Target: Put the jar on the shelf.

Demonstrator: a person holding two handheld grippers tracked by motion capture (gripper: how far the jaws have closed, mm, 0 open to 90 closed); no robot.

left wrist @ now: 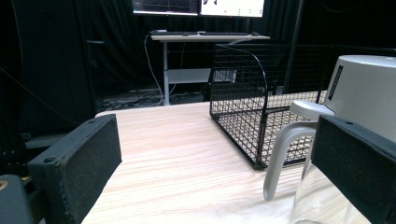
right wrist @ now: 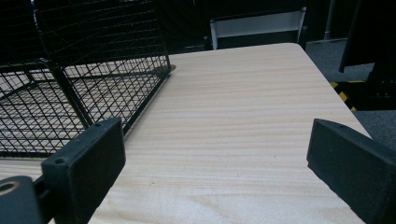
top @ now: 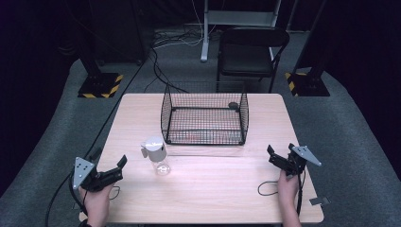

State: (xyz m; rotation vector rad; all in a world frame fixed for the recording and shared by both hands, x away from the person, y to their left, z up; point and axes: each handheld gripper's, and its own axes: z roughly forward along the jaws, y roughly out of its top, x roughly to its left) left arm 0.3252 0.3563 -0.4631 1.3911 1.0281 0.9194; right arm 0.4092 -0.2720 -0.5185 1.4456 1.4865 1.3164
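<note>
Two grippers rest low over the wooden table (top: 222, 184), each held in a hand. The left gripper (top: 115, 169) sits at the near left corner, jaws spread wide, holding nothing. The right gripper (top: 279, 157) sits at the near right edge, jaws likewise parted and empty. A clear bottle with a white handled cap (top: 156, 154) stands upright just beside the black wire basket (top: 204, 119), near its front left corner.
</note>
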